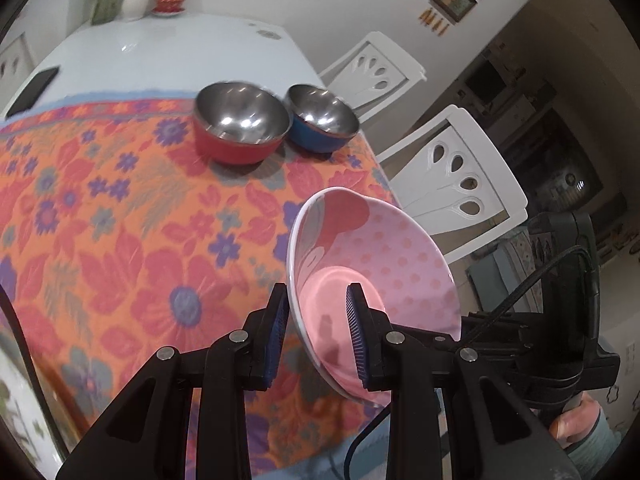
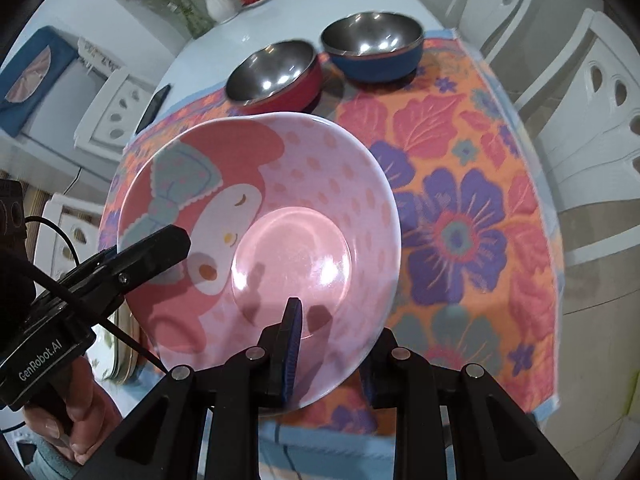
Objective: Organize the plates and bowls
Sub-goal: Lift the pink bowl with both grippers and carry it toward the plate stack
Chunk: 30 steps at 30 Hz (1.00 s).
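The pink melamine bowl with a cartoon character print is held tilted in the air above the near edge of the table with the orange floral cloth. The left gripper pinches its rim, one pad inside, one outside. The right gripper pinches the opposite rim likewise (its outer finger largely hidden). The left gripper's body reads "GenRobot.AI". A red steel-lined bowl and a blue steel-lined bowl stand side by side near the cloth's far edge.

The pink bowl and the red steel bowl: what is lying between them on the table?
Nothing. Only bare flowered cloth separates the pink bowl from the red steel bowl, as the left wrist view shows.
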### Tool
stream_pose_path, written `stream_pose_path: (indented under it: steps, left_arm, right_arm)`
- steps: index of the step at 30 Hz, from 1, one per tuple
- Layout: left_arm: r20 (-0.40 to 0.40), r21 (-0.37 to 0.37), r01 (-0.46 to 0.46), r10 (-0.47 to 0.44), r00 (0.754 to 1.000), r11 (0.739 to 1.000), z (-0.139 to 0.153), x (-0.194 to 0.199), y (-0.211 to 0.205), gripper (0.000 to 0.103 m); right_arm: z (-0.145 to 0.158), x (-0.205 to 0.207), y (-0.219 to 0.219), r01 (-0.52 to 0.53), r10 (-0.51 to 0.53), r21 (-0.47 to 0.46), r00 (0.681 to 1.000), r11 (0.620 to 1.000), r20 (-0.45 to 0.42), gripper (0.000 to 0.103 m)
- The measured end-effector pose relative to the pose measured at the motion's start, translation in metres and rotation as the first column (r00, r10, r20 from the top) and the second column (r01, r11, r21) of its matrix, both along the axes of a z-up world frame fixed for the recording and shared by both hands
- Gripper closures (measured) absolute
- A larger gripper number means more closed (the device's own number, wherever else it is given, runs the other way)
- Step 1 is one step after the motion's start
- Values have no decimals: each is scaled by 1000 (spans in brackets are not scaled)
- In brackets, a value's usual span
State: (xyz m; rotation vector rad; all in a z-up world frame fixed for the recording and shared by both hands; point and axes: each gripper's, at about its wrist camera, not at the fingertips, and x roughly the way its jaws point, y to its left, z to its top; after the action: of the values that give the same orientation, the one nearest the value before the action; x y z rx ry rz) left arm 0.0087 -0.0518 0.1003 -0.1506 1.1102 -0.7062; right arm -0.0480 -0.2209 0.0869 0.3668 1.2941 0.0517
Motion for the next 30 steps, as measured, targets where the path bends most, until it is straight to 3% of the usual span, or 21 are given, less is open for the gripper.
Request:
stream_pose_path:
  steps: [10, 18, 30]
  left_arm:
    - [-87, 22, -68, 70, 994, 997, -33, -17, 30, 78]
    - [-119, 56, -69, 75, 990, 996, -52, -31, 32, 78]
    - [-132, 69, -73, 82, 988, 995, -54, -40, 38, 78]
  right_arm:
    - [-26, 2, 30, -65, 64, -7, 995, 998, -78, 78]
    - [-41, 5, 34, -78, 76, -18, 990, 997, -123, 77]
    - [-34, -5, 21, -58, 62, 38, 991, 998, -117, 77]
